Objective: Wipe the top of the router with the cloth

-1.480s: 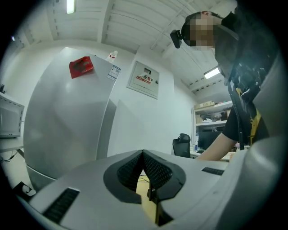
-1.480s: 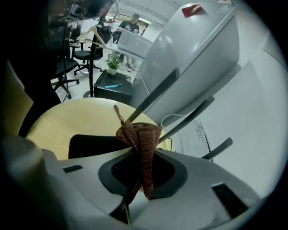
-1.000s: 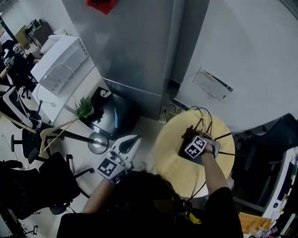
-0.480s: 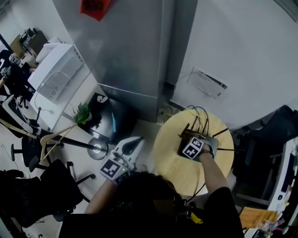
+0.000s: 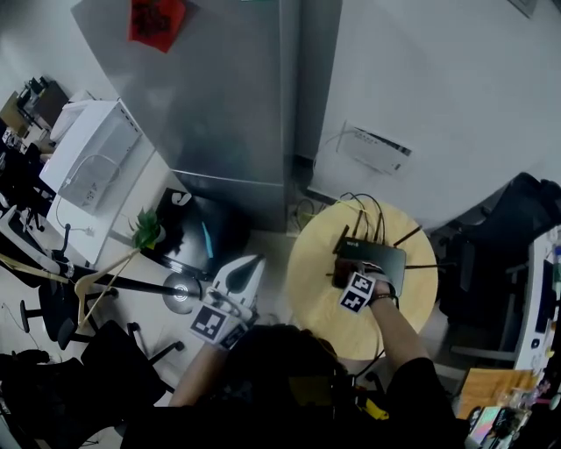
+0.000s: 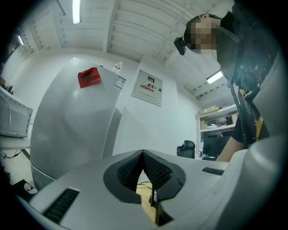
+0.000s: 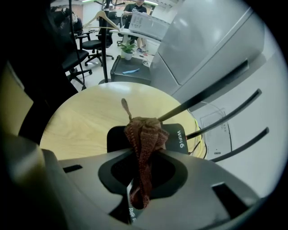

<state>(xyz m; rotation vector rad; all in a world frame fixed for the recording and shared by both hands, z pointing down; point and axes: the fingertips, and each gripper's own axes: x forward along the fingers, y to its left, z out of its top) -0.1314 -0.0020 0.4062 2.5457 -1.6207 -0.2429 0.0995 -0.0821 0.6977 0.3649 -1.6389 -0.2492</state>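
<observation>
1. The grey cabinet (image 5: 228, 96) fills the upper middle of the head view, with a red sheet (image 5: 156, 19) stuck near its top.
2. The round wooden table (image 5: 316, 289) sits right of centre, just below the cabinet's corner.
3. On the upper right part of that table lies the router (image 5: 386, 259), a flat black box. Its thin antennas (image 7: 204, 92) fan out to the right in the right gripper view, and white "WIFI6" print shows on the lid.
4. The left gripper (image 5: 248, 266) is out at lower centre-left of the head view, beside the table and well apart from the router. In its own view its pads meet tip to tip, nothing between them.
5. The right gripper (image 5: 344, 276) is over the table at the router's near left edge, with its marker cube just below. Its jaws are clamped on the cloth.
6. The cloth (image 7: 144, 137) is a reddish-brown knit bunch. It is pinched down the middle of the right gripper view, and its bulging end lies over the router's black top. Whether it actually presses on the lid, I can't tell.
7. A small green plant (image 5: 145, 230) stands at the left of the head view, on a dark low stand.
</observation>
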